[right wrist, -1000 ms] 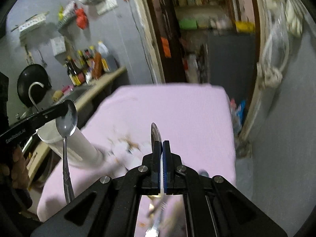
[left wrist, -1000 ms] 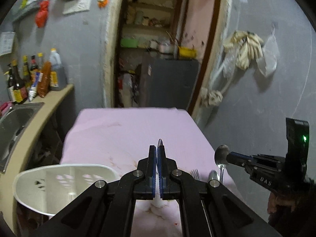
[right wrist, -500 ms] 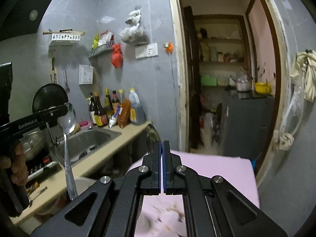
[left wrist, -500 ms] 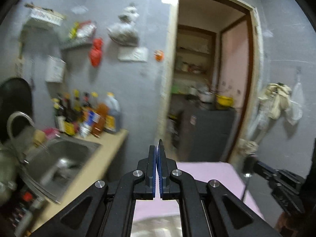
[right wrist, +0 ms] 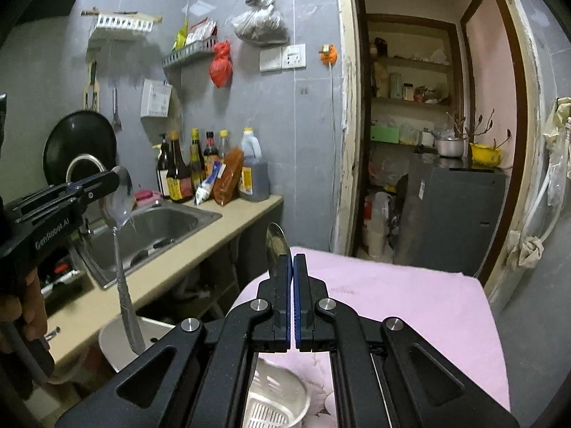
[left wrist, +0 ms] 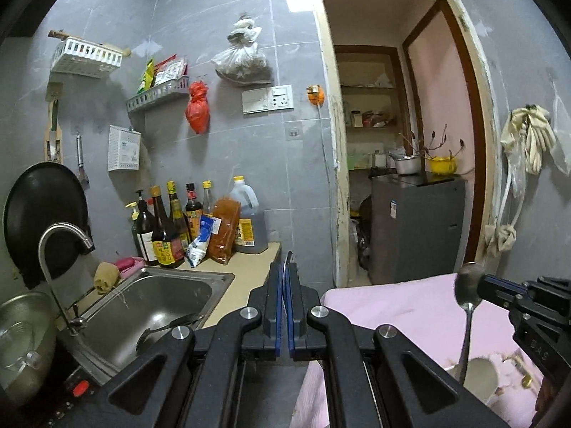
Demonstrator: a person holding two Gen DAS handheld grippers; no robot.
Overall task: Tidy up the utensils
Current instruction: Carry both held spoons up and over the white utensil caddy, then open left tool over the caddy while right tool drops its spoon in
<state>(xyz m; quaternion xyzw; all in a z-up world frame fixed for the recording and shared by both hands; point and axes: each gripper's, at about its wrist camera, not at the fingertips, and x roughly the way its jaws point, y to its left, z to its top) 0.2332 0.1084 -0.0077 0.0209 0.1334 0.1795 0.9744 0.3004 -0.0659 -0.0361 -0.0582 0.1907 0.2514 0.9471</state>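
Each gripper is shut on a metal spoon by its bowl, handle hanging down. My left gripper [left wrist: 284, 278] shows only the spoon's thin edge between its pads; in the right wrist view it [right wrist: 107, 183] holds its spoon [right wrist: 121, 242] above a white holder [right wrist: 117, 335]. My right gripper [right wrist: 293, 271] pinches a spoon bowl [right wrist: 276, 242]; in the left wrist view it [left wrist: 480, 281] holds that spoon [left wrist: 467, 321] over a white perforated cup [left wrist: 476, 380] on the pink table [left wrist: 410, 306].
A steel sink [left wrist: 150, 306] with tap and a counter with sauce bottles [left wrist: 178, 224] lie left. A doorway [left wrist: 403, 164] with a grey cabinet is ahead. A white perforated basket [right wrist: 274, 399] sits under my right gripper.
Both grippers have lifted and tilted up from the table, each still holding its spoon. The views now show the kitchen wall and sink instead of the tabletop.
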